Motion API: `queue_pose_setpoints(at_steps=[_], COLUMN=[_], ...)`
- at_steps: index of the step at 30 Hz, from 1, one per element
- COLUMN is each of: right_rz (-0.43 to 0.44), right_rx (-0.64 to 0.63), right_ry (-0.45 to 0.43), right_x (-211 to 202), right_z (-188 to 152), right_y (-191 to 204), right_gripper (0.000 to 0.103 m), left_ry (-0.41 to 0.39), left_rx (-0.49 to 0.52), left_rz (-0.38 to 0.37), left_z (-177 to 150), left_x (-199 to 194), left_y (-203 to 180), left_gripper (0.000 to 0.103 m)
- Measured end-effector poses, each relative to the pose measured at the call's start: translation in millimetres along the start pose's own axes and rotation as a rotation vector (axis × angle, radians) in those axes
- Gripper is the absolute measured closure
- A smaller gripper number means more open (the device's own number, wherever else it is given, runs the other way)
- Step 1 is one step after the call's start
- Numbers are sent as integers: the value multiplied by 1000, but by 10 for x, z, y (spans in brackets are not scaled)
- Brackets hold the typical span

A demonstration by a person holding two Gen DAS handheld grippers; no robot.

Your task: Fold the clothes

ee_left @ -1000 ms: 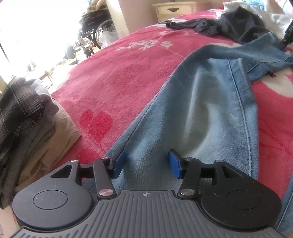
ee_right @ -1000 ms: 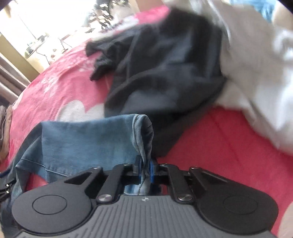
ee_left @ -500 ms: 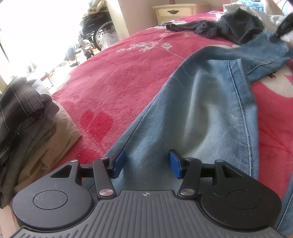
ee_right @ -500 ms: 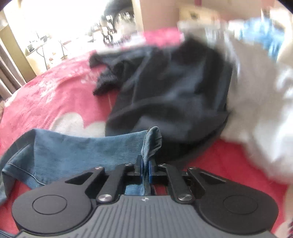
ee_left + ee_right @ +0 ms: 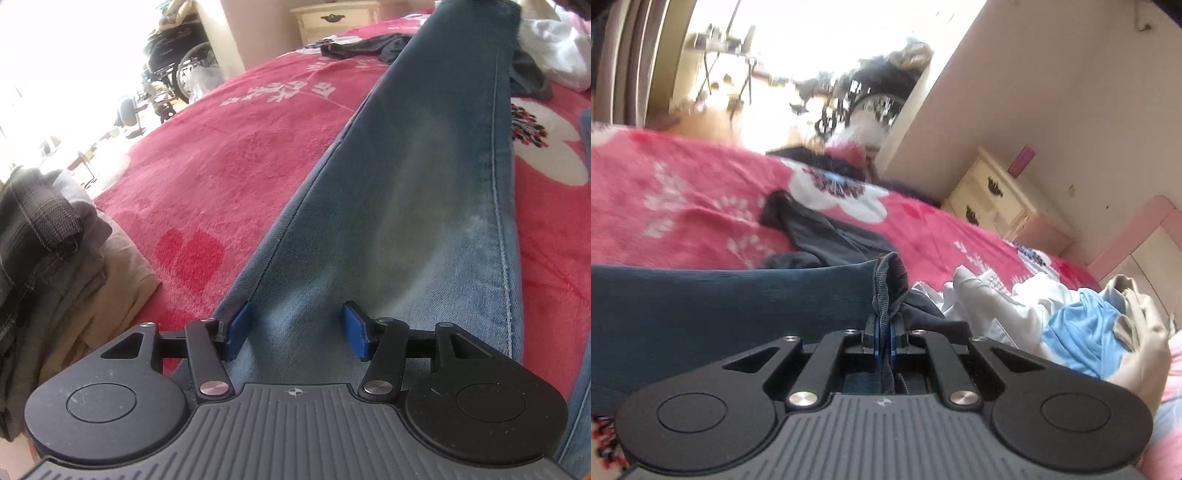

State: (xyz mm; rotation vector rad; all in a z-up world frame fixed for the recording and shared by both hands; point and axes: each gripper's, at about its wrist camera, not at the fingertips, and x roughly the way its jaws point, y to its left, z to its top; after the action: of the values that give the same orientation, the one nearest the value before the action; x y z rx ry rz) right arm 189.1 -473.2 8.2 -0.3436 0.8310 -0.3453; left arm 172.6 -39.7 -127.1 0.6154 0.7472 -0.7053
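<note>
Jeans leg runs from 6 toward 12 o'clock from the left hand-held gripper, whose jaws are spread over the denim near the thigh, pressing it to the red bedspread. Right hand-held gripper is pressed together, pinching the hem, raised off the bed, so it is the nearer one to carry the cuff toward 6 o'clock.

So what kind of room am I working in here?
Most likely a bedroom: a bed under a red floral blanket, a cream nightstand by the wall, and loose clothes beside the jeans.
</note>
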Motion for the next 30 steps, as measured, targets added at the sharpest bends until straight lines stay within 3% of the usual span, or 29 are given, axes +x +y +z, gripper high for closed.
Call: queue_pose_setpoints(at_steps=[7,11,16,19,22,25,27,30], right_rz=[3,-78,-140,-87,32,171,281,366], right_rx=[-74,-12,288,457,552,514,432,287], right_ry=[135,189,174,104,32,-9,-2,19], right_x=[597,873,844,538,104,-321,-537,-856], right_z=[-92,-225,-361,-495,-674,-844,-921,-1049], right_y=[235,166,-414,-700,-847,-825,-732,-508], right_gripper=[96,93,92,90,90,87,81,80], left_ry=[13,14,19,31,30,14,-8,-47], left_rx=[13,4,-28,-76,-120,-141,-156,-211], left_rz=[-35,-38,-42,-45,-41,-29,-9,-2], left_z=[16,19,29,44,38,6,-13,-85], left_x=[22,45,39,-9,-142,-382,-614,-1022], left_y=[53,69,87,122,157,189,208,252], left_gripper=[48,47,47,47,47,47,47,47])
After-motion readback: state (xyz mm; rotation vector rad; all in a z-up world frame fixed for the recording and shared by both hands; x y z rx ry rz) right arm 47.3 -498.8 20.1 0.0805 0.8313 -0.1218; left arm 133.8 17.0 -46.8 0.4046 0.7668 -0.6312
